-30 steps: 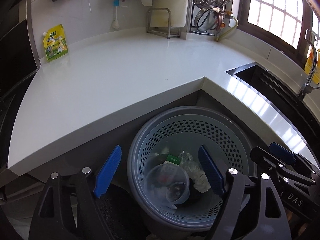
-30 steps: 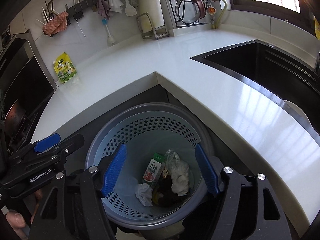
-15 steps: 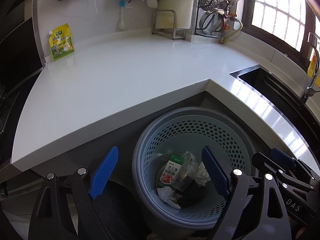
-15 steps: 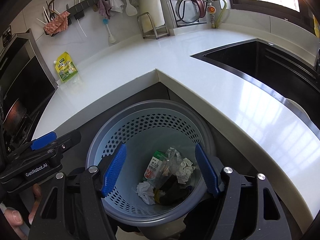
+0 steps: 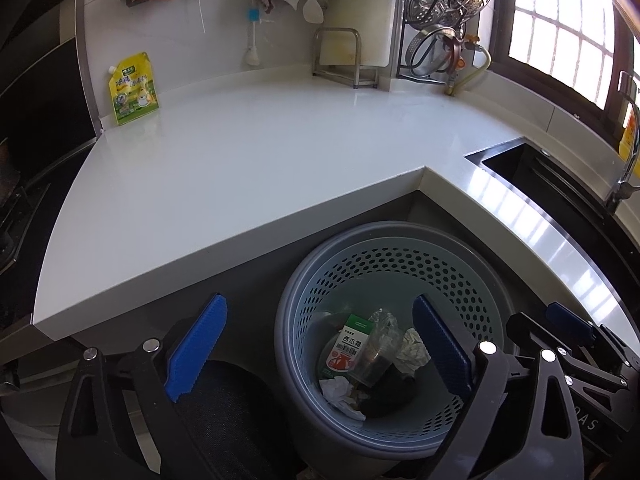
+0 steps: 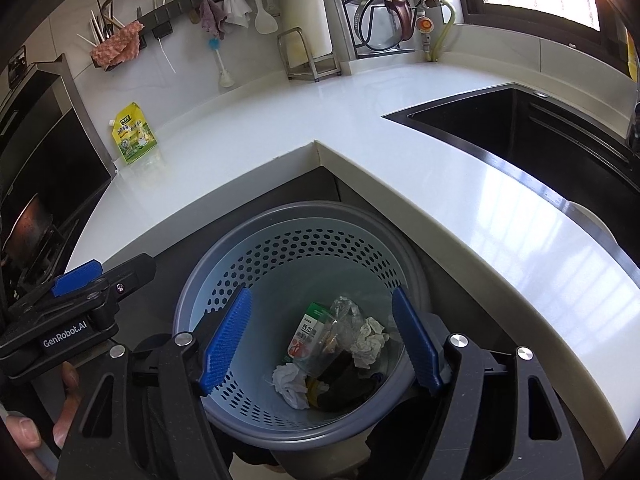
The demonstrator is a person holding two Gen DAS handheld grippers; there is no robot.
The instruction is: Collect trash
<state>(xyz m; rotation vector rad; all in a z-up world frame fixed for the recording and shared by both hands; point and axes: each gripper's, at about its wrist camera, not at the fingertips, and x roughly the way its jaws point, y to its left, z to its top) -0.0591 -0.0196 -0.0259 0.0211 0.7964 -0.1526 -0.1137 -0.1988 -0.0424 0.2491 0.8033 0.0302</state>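
The trash sits heaped at the bottom of the round grey-blue perforated plastic bin (image 5: 394, 276), low and right of centre in my left wrist view: a small green, white and red paper carton (image 5: 347, 346), a crumpled clear plastic cup (image 5: 380, 346), white tissue wads (image 5: 338, 392) and something dark I cannot make out. The bin stands on the floor in the inner corner of the white L-shaped stone countertop (image 5: 248, 160).

My left gripper (image 5: 320, 352) hangs over the bin's left rim, its jaws opening wide with nothing pressed between the blue pads. My right gripper (image 6: 322, 340) hovers above the bin mouth, jaws also opening, empty, the trash showing below between them.

On the countertop, upper left of the frame, a yellow-green spouted pouch (image 5: 132, 90) leans against the wall. A black sink (image 6: 520, 132) lies at the right.
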